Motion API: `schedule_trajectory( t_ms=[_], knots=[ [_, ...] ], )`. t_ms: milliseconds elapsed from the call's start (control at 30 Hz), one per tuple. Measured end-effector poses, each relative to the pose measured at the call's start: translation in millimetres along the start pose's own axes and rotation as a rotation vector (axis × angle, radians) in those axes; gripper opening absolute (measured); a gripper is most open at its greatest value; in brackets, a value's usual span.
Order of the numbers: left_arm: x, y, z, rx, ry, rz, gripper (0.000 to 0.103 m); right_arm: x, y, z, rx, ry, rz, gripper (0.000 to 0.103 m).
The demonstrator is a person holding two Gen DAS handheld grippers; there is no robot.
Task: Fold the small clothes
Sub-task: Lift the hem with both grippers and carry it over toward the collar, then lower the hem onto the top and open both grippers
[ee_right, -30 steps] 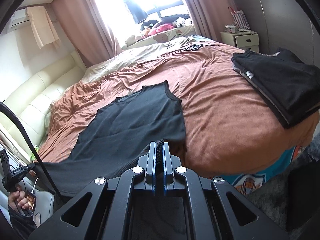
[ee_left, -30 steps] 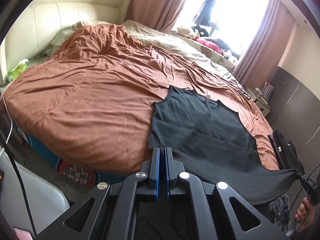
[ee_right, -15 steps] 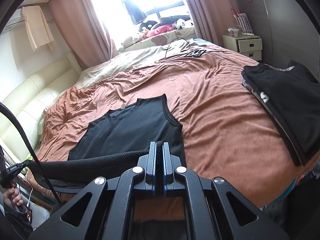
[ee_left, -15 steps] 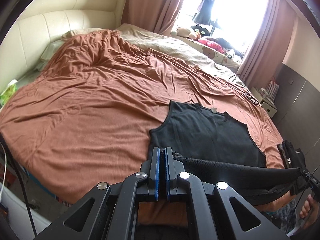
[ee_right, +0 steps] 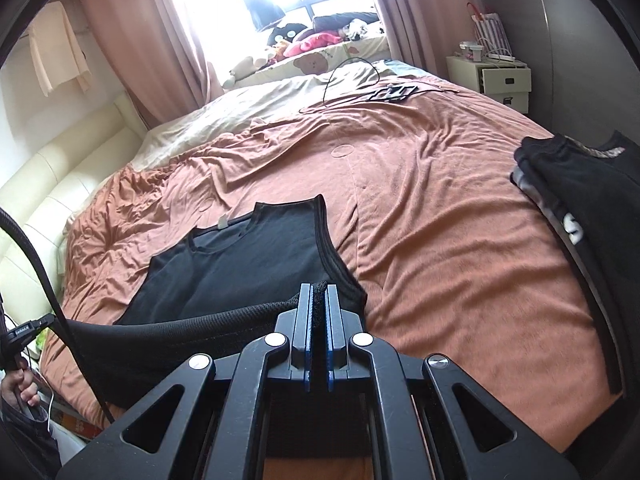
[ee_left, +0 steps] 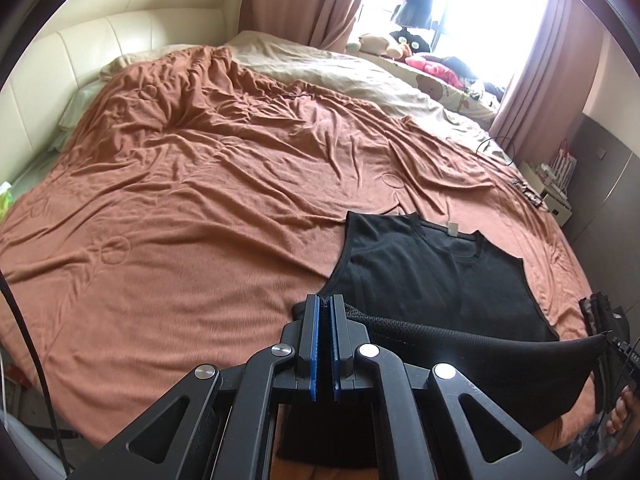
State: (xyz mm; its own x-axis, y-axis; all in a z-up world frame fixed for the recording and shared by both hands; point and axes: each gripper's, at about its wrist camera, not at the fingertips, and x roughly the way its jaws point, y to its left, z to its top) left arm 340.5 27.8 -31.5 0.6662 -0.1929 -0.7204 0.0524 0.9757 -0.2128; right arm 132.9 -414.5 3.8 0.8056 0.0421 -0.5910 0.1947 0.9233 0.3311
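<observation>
Your left gripper [ee_left: 325, 300] and right gripper [ee_right: 319, 288] are both clamped on the black tank top's [ee_left: 432, 276] hem; its collar lies straight ahead, lengthwise away from you.

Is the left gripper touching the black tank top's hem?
Touching. In the left wrist view, the left gripper has its jaws shut on the lifted hem of the black tank top, fabric pinched between them.

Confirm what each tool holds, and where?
Both hold the black tank top: left tool and right tool each pinch a bottom hem corner.
</observation>
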Motion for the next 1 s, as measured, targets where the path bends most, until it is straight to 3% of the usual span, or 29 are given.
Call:
schedule_trajectory(
  t_ms=[1000],
  knots=[
    [184, -11, 88, 0.043, 0.196, 0.069, 0.005, 208, 14, 99, -0.071, 0.172, -0.112, 0.001]
  ],
)
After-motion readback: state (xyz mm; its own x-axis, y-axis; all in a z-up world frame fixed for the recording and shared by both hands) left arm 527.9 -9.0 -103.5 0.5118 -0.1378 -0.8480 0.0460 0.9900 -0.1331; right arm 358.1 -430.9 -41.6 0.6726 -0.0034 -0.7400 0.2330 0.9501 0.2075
